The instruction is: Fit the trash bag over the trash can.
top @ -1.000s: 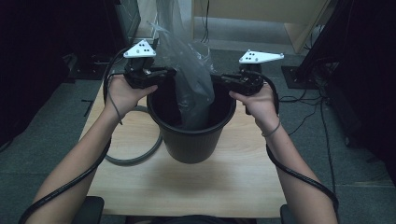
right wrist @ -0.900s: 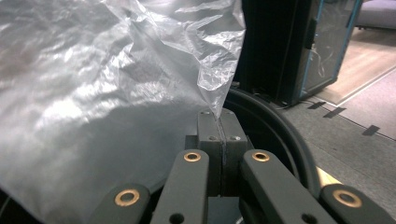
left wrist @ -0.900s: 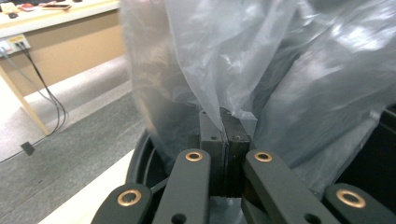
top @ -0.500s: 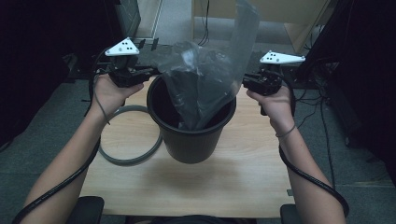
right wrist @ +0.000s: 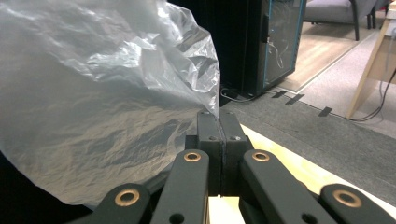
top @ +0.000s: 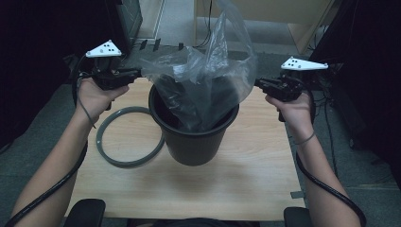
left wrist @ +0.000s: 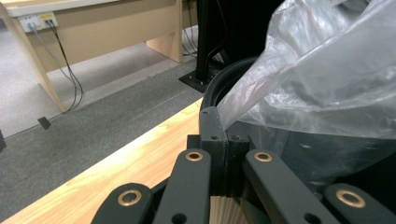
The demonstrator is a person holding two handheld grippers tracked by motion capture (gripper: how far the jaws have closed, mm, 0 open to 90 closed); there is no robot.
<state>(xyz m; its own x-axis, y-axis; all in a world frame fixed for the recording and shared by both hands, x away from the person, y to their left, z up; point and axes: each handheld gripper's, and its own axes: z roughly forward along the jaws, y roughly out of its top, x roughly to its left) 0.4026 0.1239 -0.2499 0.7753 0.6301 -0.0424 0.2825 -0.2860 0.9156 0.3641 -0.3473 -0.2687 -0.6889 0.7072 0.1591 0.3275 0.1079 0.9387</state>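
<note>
Between the closed jaws of the left gripper (left wrist: 219,135), a pinch of the clear plastic bag (top: 203,80) is being clamped at its edge; the right gripper (right wrist: 219,126) is likewise clamping the opposite edge, pads together on the film. Both grippers are holding the bag's mouth stretched wide above the black bucket (top: 194,137), while the lower part of the bag is hanging inside it. The bucket is standing on the wooden table (top: 189,189), roughly at its centre.

Judgement: the step is lining the bucket. To do it well, both edges should be drawn outward evenly and lowered over the rim (top: 227,124), keeping the film taut without tearing at the pinch points. The tall loose flap of bag rising at the back may be catching air and could fold inward.

A grey ring (top: 130,137) is lying on the table just left of the bucket, touching or nearly touching its base; probably a clamping hoop for later. It is not obstructing either hand.
</note>
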